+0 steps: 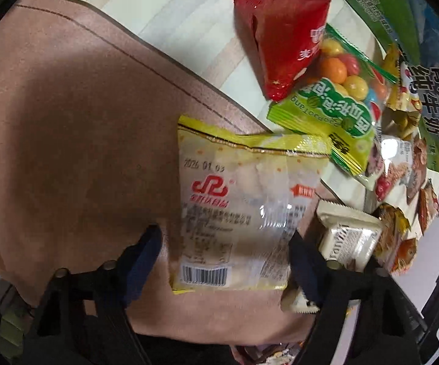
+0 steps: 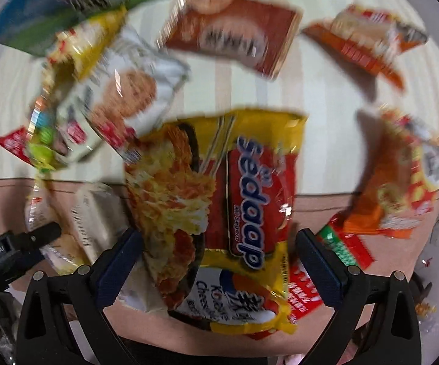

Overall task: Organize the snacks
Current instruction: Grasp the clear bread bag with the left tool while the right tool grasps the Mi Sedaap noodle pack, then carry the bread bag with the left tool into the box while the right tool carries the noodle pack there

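Left gripper (image 1: 224,255): pointing steeply down over the brown mat (image 1: 67,121); its jaws are standing partly apart, with the lower half of the yellow-edged clear packet (image 1: 244,206) lying between them; whether the dark blue pads (image 1: 145,261) are touching the packet's sides cannot be told.

Yellow-edged clear packet: lying flat on the mat, its top corner reaching over the mat's edge toward the striped tabletop (image 1: 164,15); its long axis is running along the gripper's line of sight, barcode end nearest the camera, sealed yellow strip at the far end.

Neighbours, left view: a cream wafer bar (image 1: 347,237) is lying just beside the right finger; a green gum-ball bag (image 1: 335,103) and a red triangular pouch (image 1: 283,36) are lying beyond the packet on the tabletop, the pouch overlapping the bag.

Right gripper (image 2: 219,261): pointing straight down; its jaws are standing wide, straddling the Sedaap noodle packet (image 2: 219,200); both pads appear just clear of the packet's edges, though blur is softening the view.

Sedaap noodle packet: lying across the border of mat and tabletop; its long axis is running away from the camera, with the brand lettering reading along it.

Surroundings, right view: a red biscuit packet (image 2: 234,36) and an orange packet (image 2: 402,182) are lying well apart from the gripper.
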{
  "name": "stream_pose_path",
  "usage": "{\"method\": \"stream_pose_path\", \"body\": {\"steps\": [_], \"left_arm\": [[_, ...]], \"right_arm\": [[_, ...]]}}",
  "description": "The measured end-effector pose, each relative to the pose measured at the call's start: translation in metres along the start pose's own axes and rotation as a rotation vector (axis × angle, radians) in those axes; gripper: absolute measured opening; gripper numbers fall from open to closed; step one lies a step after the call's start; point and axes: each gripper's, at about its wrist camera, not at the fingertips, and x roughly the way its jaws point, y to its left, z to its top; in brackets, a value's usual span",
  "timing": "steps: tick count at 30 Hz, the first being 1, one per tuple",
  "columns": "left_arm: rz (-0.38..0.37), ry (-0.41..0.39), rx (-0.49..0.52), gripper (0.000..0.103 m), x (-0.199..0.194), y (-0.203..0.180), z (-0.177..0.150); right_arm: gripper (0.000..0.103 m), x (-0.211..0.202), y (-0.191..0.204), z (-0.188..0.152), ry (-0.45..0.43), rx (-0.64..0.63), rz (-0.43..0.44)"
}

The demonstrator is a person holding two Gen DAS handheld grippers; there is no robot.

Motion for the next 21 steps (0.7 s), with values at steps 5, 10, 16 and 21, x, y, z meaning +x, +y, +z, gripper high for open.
{"method": "stream_pose_path", "body": {"steps": [5, 10, 16, 21], "left_arm": [[0.095, -0.059, 0.15, 0.06, 0.002, -0.022, -0.018], [0.274, -0.164, 0.473, 0.058, 0.009, -0.061, -0.046], [0.293, -0.114, 0.552, 0.061, 0.036, -0.054, -0.058], [0.24, -0.141, 0.477, 0.058, 0.044, -0.03, -0.061]], "right_arm": [[0.101, 0.026, 0.003, -0.001, 0.017, 0.034, 0.009], [0.09, 0.024, 0.011, -0.014, -0.019, 0.01, 0.0], [0.09, 0.015, -0.002, -0.039, -0.068, 0.082, 0.008], [0.092, 0.037, -0.003, -0.043, -0.019, 0.086, 0.05]]}}
